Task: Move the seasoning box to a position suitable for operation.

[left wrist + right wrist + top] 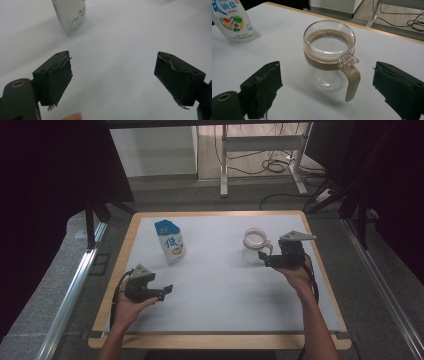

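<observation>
1. Surface point(220, 285): white sheet, wood-edged.
2. Glass jug point(329, 56): upright, far right side, empty; likely light, rigid, slick, breakable. Best hold: tan handle point(351, 81).
3. Right tongs point(325, 87): apart, facing jug, not touching.
4. Left tongs point(113, 80): apart, empty, near salt pouch point(170, 241).

a clear glass jug point(329, 57) with a tan band and handle stands upright on the white table, empty, handle facing the camera.
</observation>
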{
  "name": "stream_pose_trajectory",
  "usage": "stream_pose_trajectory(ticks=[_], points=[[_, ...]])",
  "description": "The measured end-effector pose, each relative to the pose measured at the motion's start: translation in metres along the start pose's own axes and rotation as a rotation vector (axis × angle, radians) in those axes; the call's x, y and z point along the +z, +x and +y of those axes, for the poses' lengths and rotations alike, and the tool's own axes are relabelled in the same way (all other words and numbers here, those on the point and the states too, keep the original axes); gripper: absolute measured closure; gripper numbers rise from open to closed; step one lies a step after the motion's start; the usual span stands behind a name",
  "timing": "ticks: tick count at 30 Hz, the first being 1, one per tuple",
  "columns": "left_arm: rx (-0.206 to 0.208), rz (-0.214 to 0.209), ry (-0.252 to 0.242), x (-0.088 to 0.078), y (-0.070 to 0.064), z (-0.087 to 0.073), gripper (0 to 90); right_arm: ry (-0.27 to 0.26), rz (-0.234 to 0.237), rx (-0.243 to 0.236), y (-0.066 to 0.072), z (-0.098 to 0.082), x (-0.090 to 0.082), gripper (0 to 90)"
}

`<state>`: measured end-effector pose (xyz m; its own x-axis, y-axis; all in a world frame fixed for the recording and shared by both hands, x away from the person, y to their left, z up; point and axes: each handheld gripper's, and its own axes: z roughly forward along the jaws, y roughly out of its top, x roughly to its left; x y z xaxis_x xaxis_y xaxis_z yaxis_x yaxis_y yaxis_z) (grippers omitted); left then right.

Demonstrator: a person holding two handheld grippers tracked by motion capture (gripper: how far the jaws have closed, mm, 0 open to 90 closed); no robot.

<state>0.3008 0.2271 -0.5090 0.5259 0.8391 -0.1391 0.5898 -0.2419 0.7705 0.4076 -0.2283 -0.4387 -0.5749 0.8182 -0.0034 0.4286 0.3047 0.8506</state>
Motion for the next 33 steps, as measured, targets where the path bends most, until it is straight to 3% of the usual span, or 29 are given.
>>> stream_pose_trajectory(ticks=[3, 15, 24, 33], points=[[0.005, -0.002, -0.001, 0.0, 0.0, 0.0, 14.3, -0.006, 0.003, -0.003, -0.001, 0.003, 0.005, 7.7], [0.004, -0.006, -0.01, -0.001, 0.0, 0.0, 14.5, 0.061, -0.002, -0.01, -0.008, 0.024, 0.046, 3.7], [0.008, -0.006, -0.009, -0.001, 0.0, -0.001, 14.5, 0.082, 0.032, -0.004, -0.012, 0.022, 0.079, 2.4], [0.013, -0.008, 0.0, 0.002, -0.002, -0.001, 14.5, 0.099, 0.028, -0.018, -0.014, 0.014, 0.099, 4.8]])
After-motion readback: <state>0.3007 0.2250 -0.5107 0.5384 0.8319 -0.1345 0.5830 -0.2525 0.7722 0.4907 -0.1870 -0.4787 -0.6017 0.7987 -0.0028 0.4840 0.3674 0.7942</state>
